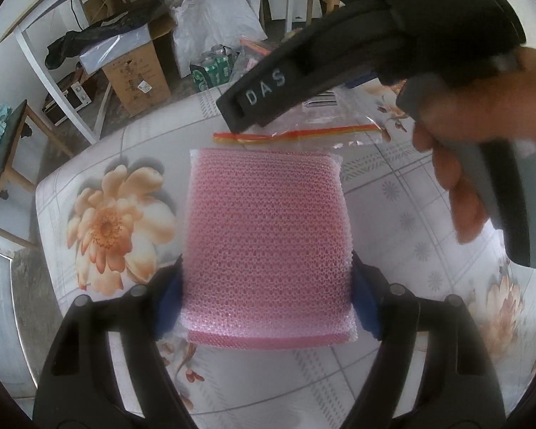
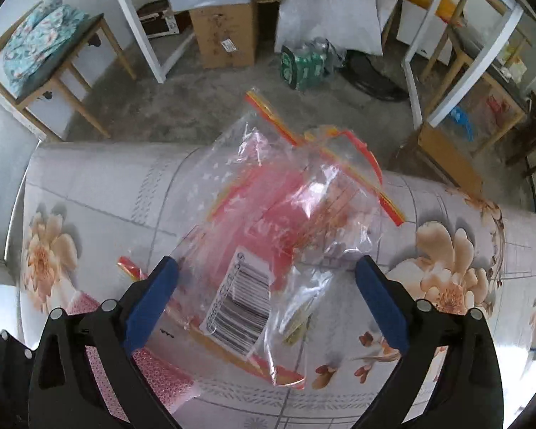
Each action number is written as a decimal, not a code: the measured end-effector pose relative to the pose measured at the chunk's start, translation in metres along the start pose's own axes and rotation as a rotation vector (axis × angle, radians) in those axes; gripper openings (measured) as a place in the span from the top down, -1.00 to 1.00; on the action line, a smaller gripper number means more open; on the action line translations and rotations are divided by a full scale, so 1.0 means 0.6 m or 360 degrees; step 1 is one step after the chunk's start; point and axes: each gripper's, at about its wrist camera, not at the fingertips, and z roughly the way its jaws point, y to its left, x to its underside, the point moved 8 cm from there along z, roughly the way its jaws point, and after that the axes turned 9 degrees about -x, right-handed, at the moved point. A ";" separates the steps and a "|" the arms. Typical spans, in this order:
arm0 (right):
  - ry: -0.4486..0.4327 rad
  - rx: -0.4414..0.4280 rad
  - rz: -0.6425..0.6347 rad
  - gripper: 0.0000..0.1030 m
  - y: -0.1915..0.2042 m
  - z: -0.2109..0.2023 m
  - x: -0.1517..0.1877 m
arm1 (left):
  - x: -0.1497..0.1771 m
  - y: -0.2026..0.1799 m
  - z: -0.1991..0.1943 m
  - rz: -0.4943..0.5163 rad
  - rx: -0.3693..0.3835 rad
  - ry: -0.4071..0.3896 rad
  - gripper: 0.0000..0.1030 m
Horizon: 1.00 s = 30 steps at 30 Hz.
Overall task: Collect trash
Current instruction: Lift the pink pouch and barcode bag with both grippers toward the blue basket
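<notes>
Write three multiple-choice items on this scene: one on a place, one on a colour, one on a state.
1. Where does the bubble wrap lie?
A. On the floor
B. On the table
C. On a chair

2. What colour is it?
A. Pink
B. Green
C. White

3. How does the right gripper stand to the zip bags?
A. Shut on them
B. Far from them
C. Open, astride them

Key:
1 B, it rests on the floral tabletop.
2 A, pink throughout.
3 C, its blue pads stand apart on either side of the bags, not pressing.
</notes>
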 end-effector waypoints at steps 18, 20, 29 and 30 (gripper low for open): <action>-0.0156 -0.0107 -0.0106 0.90 0.006 -0.036 0.014 | 0.011 -0.008 -0.014 0.0011 -0.0034 -0.0094 -0.29; -0.0183 -0.0110 -0.0123 0.90 0.005 -0.042 0.020 | 0.013 -0.008 -0.018 0.0011 -0.0052 -0.0109 -0.25; -0.0234 -0.0181 -0.0096 0.93 -0.009 -0.068 0.043 | 0.041 -0.005 -0.044 -0.0021 -0.0072 -0.0127 -0.22; -0.0235 -0.0183 -0.0092 0.93 -0.011 -0.069 0.045 | 0.042 -0.003 -0.048 -0.0029 -0.0071 -0.0131 -0.22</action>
